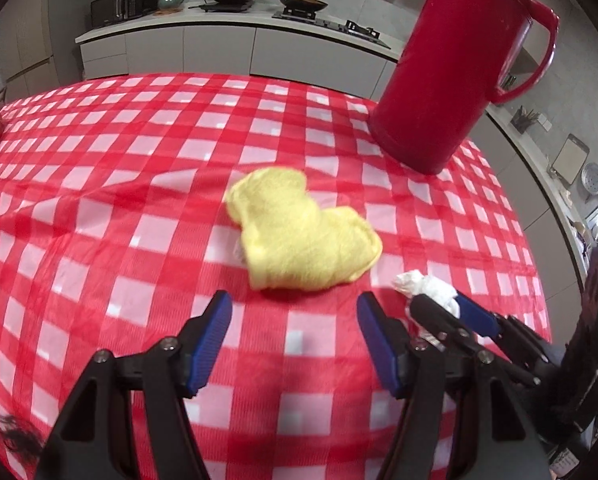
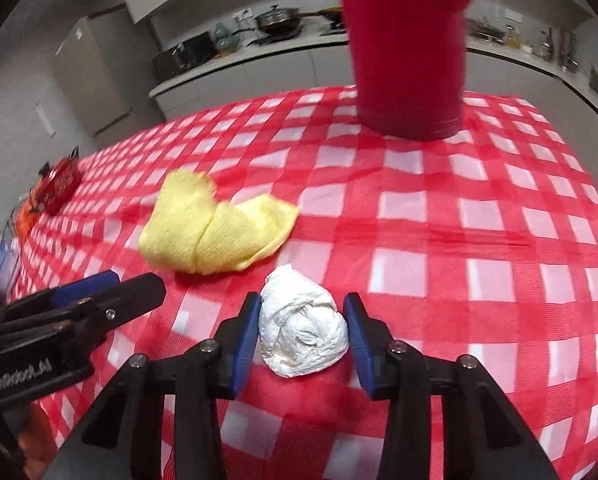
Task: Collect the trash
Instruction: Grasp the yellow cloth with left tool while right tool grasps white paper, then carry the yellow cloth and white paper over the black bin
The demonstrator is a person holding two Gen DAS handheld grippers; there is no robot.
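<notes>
Left wrist view: the left gripper (image 1: 295,312) is hovering over the bench (image 1: 99,184), which is wearing a red-and-white checked cloth; its blue-padded fingers (image 1: 215,320) are standing apart with nothing between them. A crumpled yellow cloth (image 1: 303,232) is lying just ahead of the fingertips. A tall red jug (image 1: 455,64) is standing upright at the far right of the bench. To the right, the right gripper (image 1: 439,308) is showing from the side, with a white paper wad (image 1: 431,286) sitting at its tips. Right wrist view: the right gripper (image 2: 303,316) is straddling the paper wad (image 2: 303,328), which is resting on the bench (image 2: 479,240); the left finger (image 2: 247,328) is touching the wad's side, while the right finger is standing just beside it, and a firm squeeze cannot be told. The yellow cloth (image 2: 215,228) is lying just beyond the wad to the left, apart from it. The red jug (image 2: 411,48) is standing well behind. The left gripper (image 2: 115,288) is entering from the left edge. A small red packet (image 2: 59,184) is lying at the far left edge of the bench.
</notes>
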